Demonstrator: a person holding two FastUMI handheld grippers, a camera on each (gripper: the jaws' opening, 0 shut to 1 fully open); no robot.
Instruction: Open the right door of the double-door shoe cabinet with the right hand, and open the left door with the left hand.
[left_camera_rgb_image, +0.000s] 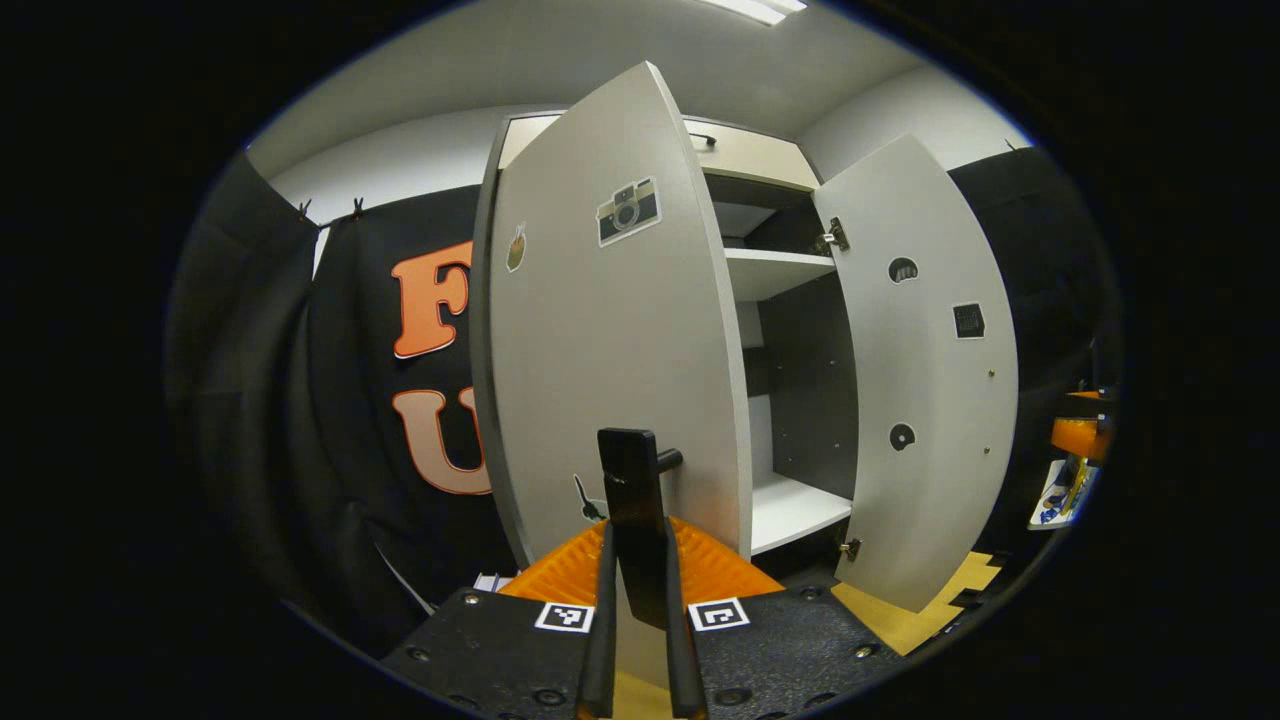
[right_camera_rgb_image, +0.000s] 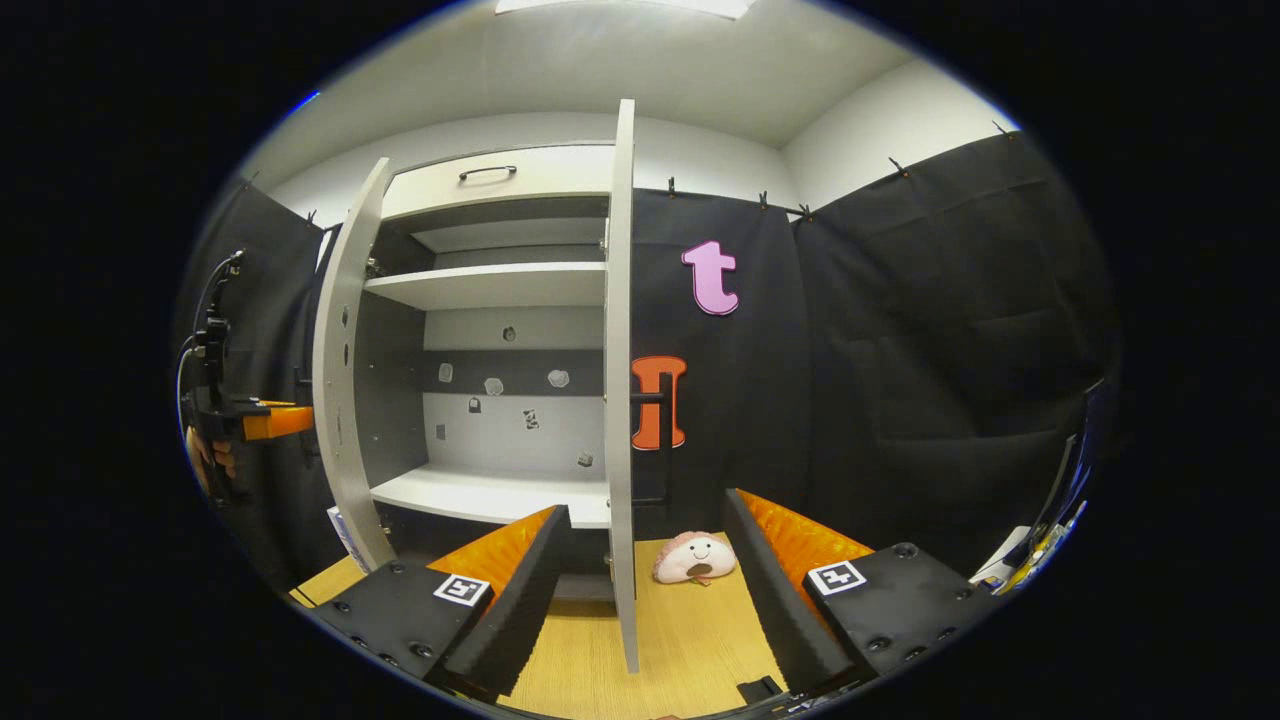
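The shoe cabinet stands with both doors swung out. In the left gripper view my left gripper is shut on the black bar handle of the left door, which carries a camera sticker. The right door hangs open beyond it. In the right gripper view my right gripper is open, its fingers spread on either side of the right door's edge without touching it. That door's handle sticks out on its right side. The left door and the left gripper, held by a hand, show at the far left.
Bare white shelves fill the cabinet, and a drawer with a handle sits on top. A pink plush toy lies on the wooden floor right of the right door. Black cloth walls close in on both sides.
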